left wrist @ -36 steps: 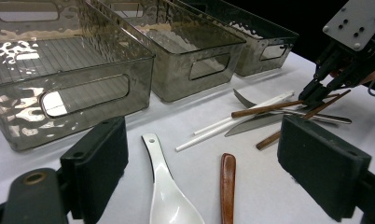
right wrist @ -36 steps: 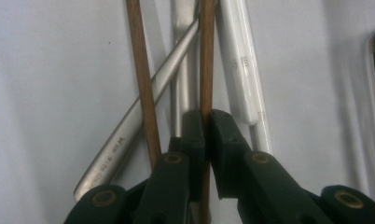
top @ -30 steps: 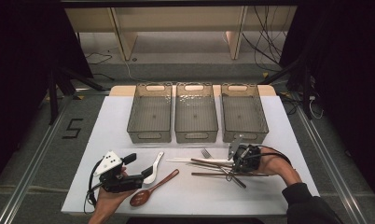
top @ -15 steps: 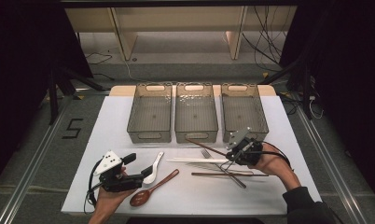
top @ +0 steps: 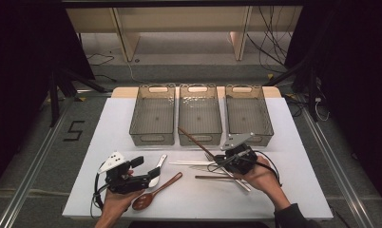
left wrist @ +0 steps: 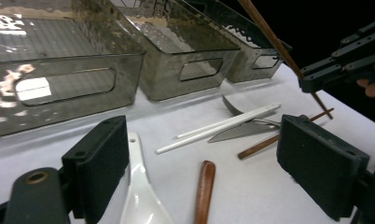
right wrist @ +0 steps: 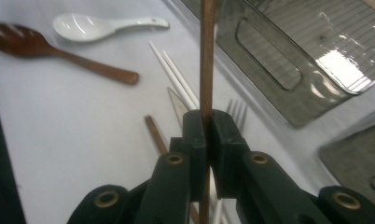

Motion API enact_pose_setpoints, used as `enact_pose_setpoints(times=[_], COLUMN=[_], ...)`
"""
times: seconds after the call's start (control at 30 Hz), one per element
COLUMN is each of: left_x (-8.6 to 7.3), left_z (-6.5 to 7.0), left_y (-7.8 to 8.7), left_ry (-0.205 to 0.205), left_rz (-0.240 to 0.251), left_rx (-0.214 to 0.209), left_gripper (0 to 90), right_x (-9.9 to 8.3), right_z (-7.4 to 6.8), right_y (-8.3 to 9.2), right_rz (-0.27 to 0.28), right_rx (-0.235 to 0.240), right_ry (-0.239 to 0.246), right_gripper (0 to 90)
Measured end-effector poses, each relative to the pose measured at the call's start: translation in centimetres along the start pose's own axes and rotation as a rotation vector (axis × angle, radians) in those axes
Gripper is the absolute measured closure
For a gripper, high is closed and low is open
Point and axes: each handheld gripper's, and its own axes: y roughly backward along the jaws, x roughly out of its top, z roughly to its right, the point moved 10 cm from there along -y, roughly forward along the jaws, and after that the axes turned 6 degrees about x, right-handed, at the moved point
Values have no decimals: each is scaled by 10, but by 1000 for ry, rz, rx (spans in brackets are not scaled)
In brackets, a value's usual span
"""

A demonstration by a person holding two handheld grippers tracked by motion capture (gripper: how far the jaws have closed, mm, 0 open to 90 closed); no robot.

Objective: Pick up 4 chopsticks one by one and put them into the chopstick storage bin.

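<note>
Now we have the left gripper (top: 153,176) low by the white spoon (top: 157,170), jaws apart and empty. Further in, our right gripper (top: 224,161) is clamped on a brown chopstick (top: 195,140), lifted off the surface (top: 108,128). Its long axis slants up and left, tip pointing at the middle bin (top: 199,137) just beyond, so the right hand sits nearest for a drop.

Grey floor (top: 42,156) (cables (top: 270,42)), wooden shelving (top: 179,19)

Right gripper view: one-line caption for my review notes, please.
Right gripper shut on a thin brown wooden chopstick, above a white table with a white ceramic spoon.
</note>
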Motion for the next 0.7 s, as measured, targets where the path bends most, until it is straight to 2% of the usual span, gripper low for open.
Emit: enact_pose_setpoints(times=[0.03, 0.1, 0.2, 0.23, 0.3, 0.4, 0.43, 0.47, 0.5, 0.67, 0.7], left_x=[4, 8, 10, 13, 15, 18, 19, 19, 19, 22, 26], left_z=[6, 13, 19, 26, 30, 35, 39, 39, 43, 54, 60], left_y=[-3, -6, -11, -17, -23, -28, -34, -34, -40, -47, -51], left_ry=[27, 50, 55, 68, 79, 102, 128, 128, 154, 173, 199], left_rz=[-6, -12, -28, -37, -53, -63, -75, -75, -90, -108, -107], left_rx=[-13, -33, -41, -55, -63, -80, -88, -88, -106, -139, -170], left_gripper=[168, 171, 177, 181, 184, 202, 210, 218, 228, 291, 309], right_x=[1, 5, 10, 12, 15, 18, 19, 20, 21, 23, 23], right_z=[-3, -10, -20, -23, -29, -37, -39, -40, -42, -45, -45], right_y=[-1, -3, -6, -7, -10, -15, -16, -17, -18, -20, -21], right_rz=[12, 40, 83, 98, 119, 135, 146, 152, 157, 175, 179], right_rx=[2, 7, 13, 19, 22, 37, 38, 40, 38, 29, 32], right_ry=[-13, -31, -46, -52, -56, -58, -67, -68, -68, -71, -74], right_gripper=[857, 857, 856, 856, 856, 856, 856, 856, 856, 855, 855])
